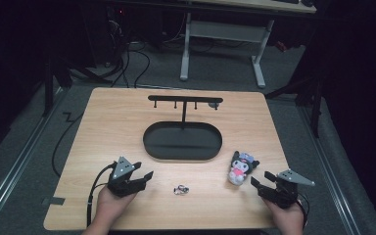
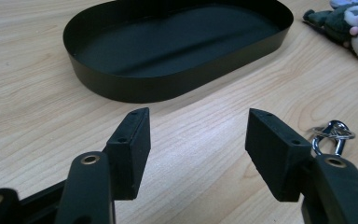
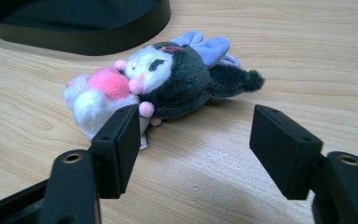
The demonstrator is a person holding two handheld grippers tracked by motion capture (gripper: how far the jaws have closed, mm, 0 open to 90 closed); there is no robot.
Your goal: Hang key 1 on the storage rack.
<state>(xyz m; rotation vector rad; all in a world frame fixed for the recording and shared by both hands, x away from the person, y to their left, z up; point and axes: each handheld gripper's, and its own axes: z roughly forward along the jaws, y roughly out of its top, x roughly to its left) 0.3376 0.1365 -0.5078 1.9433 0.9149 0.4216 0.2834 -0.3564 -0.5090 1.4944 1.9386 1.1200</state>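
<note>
A small plush toy [image 1: 240, 168] in black, white and pink lies on its side on the wooden table, right of centre; the right gripper view shows the plush toy [image 3: 163, 79] just beyond the jaws. My right gripper [image 1: 263, 179] rests at the front right, open, with nothing between its jaws; its own view shows my right gripper [image 3: 198, 140] over bare wood. My left gripper [image 1: 143, 171] sits at the front left, open and empty, and its own view has my left gripper [image 2: 198, 140] aimed at the black oval tray [image 2: 121, 84]. A small metal key ring [image 1: 180, 189] lies between the two grippers, and the key ring [image 2: 333, 135] peeks out beside the right jaw.
The black oval tray [image 1: 149, 147] lies mid-table with a thin T-shaped hanger stand [image 1: 183, 100] rising from its far side. Bare wood surrounds the tray. Beyond the table are a white desk frame [image 1: 223, 49] and cables on the floor.
</note>
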